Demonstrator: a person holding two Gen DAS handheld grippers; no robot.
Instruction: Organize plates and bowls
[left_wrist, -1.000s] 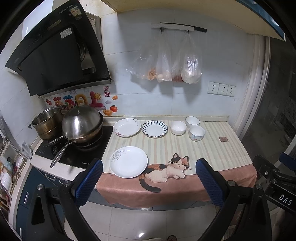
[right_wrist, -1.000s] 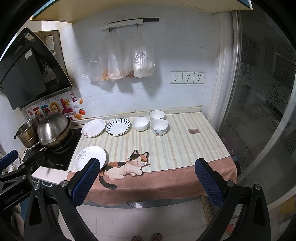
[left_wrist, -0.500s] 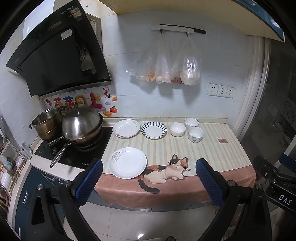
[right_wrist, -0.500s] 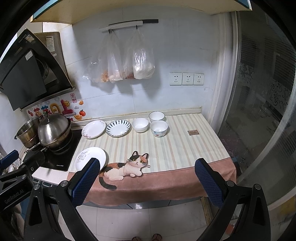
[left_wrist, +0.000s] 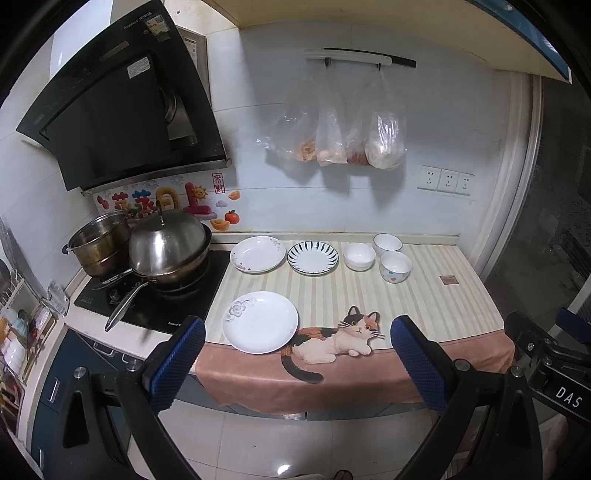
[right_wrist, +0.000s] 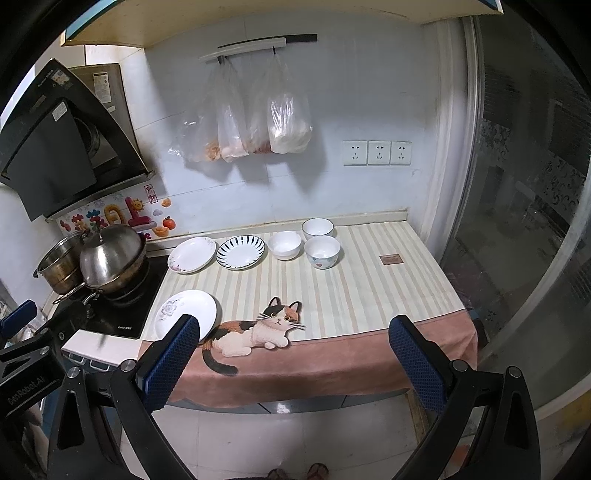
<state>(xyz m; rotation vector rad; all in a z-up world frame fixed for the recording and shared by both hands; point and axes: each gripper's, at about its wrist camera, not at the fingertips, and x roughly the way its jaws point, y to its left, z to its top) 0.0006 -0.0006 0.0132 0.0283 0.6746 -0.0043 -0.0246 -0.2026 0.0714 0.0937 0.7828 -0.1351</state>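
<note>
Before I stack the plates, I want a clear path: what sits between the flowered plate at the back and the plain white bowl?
Only the striped plate lies between the flowered plate and the white bowl; both views show it.

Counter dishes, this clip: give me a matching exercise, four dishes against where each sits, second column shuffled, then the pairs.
Things:
1. blue-striped plate
2. grey-flower plate
3. heart-print bowl
4. pink-flower plate

Places:
A. front edge of the counter, touching the cat print
B. back row, nearest the stove
C. rightmost of the dishes, in front of another bowl
D. back row, between a plate and a plain white bowl

Pairs: 1-D, 2-A, 3-C, 4-B
</note>
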